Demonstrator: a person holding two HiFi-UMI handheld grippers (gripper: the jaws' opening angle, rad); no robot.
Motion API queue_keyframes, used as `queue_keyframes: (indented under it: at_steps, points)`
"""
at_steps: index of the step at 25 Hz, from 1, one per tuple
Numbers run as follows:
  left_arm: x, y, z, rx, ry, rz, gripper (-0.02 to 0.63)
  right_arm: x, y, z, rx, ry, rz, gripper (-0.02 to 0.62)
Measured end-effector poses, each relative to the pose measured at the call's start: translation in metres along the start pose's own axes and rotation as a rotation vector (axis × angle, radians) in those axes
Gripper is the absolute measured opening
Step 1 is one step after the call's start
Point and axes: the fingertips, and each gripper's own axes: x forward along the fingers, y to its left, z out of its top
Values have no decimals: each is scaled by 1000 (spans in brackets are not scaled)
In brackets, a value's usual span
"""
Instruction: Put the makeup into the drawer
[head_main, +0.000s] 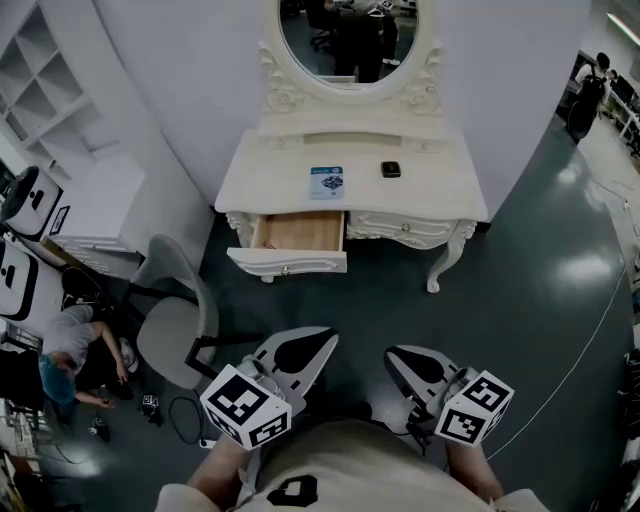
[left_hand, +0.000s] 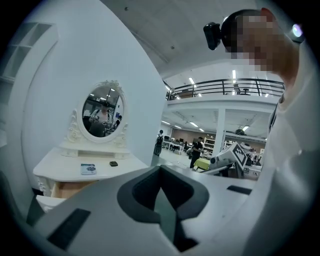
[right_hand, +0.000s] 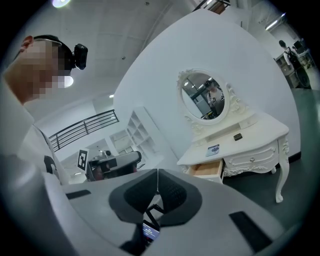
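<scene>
The left tool (head_main: 318, 340) and right tool (head_main: 397, 356), low in the frame, both have their jaws pressed together on nothing. They are well apart from the desk (head_main: 440, 195) at upper centre. The makeup, a small black compact (head_main: 390, 169) and a blue packet (head_main: 327, 182), lies on its top, just behind the open drawer (head_main: 298, 232). It is probably best to step in close, spread one tool's jaws early, and meet the compact level.

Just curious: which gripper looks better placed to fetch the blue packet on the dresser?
Probably left: the left gripper lines up with the blue packet and the open drawer; the right gripper sits further aside.
</scene>
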Motion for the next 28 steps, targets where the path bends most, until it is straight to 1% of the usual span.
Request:
queue_keyframes:
  at_steps: [5, 10, 13, 16, 21, 25, 28]
  points:
    - [3, 27, 13, -14, -35, 9, 54, 19, -10, 6, -27, 44, -22, 28]
    - [6, 85, 23, -79, -79, 16, 54, 51, -26, 20, -69, 80, -91, 28]
    - [8, 117, 31, -106, -96, -7, 54, 77, -34, 27, -79, 106, -129, 28]
    - [8, 142, 37, -106, -103, -29, 54, 107, -41, 35, -64, 117, -151, 28]
    - [4, 179, 41, -120, -112, -52, 54, 158, -48, 43, -21, 135, -153, 28]
    - [2, 196, 44, -113, -122, -75, 54, 187, -54, 46, 39, 143, -155, 28]
    - [4, 207, 44, -96, -123, -79, 54, 202, -60, 45, 59, 153, -164, 28]
